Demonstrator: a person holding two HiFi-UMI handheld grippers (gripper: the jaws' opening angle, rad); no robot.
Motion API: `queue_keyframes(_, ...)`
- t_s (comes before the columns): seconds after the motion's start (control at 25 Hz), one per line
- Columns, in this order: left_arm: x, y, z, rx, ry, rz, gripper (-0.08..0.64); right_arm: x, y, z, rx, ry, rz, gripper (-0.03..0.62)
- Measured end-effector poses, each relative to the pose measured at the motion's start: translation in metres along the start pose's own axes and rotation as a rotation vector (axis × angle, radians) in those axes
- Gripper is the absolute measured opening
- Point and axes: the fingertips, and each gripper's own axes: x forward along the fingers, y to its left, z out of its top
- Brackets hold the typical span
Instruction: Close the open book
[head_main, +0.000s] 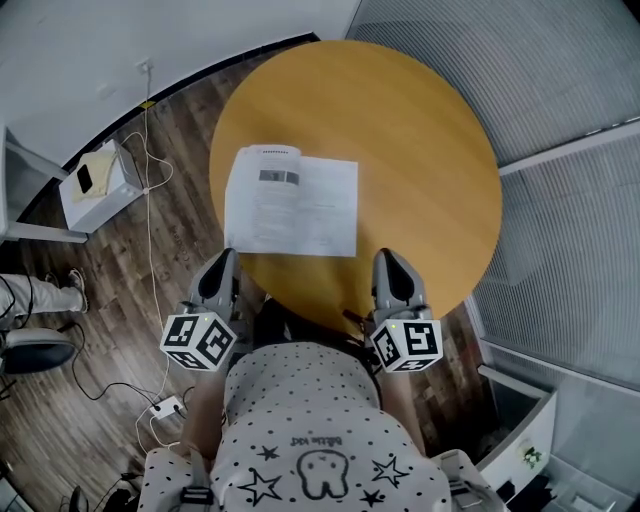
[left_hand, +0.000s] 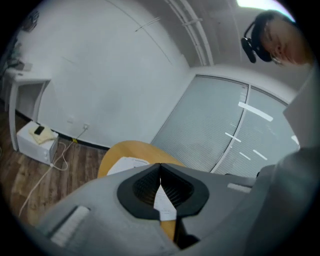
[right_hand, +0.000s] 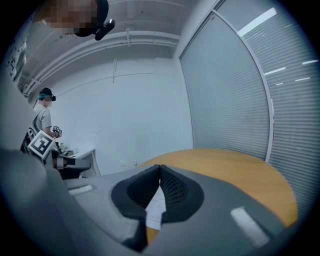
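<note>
An open book (head_main: 290, 205) lies flat, white pages up, on the near-left part of a round wooden table (head_main: 420, 150). My left gripper (head_main: 225, 256) hangs at the table's near edge, just below the book's left corner, jaws shut and empty. My right gripper (head_main: 388, 256) sits over the near edge, a little right of the book's right corner, also shut with nothing in it. In the left gripper view the book (left_hand: 127, 162) shows past the closed left gripper (left_hand: 160, 165). In the right gripper view a strip of the book's page (right_hand: 156, 207) shows below the closed right gripper (right_hand: 160, 166).
A white box (head_main: 98, 185) with cables stands on the wood floor left of the table, and a power strip (head_main: 165, 407) lies near my feet. Blinds (head_main: 560, 100) run along the right. Another person (right_hand: 44, 120) stands by a desk at the far left.
</note>
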Motion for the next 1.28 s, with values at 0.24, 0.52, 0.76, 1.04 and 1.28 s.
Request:
queue_keyframes(0.24, 0.014, 0.021, -0.044, -0.188, 0.088, -0.006, 0.068, -0.001, 0.005, -0.012, -0.006, 0.04, 0.02, 0.005)
queue_keyframes(0.52, 0.029, 0.039, -0.116, -0.637, 0.164, -0.055, 0.144, -0.003, 0.014, -0.031, -0.024, 0.11, 0.057, 0.005)
queue_keyframes(0.76, 0.045, 0.054, -0.149, -0.848, 0.162, -0.038, 0.167, -0.001, 0.024, -0.041, -0.03, 0.141, 0.078, 0.005)
queue_keyframes(1.04, 0.058, 0.067, -0.166, -0.928, 0.144, -0.007, 0.178, -0.007, 0.027, -0.049, -0.028, 0.155, 0.071, 0.005)
queue_keyframes(1.28, 0.075, 0.075, -0.177, -0.999, 0.132, 0.007, 0.19, -0.012, 0.022, -0.049, -0.028, 0.152, 0.048, 0.005)
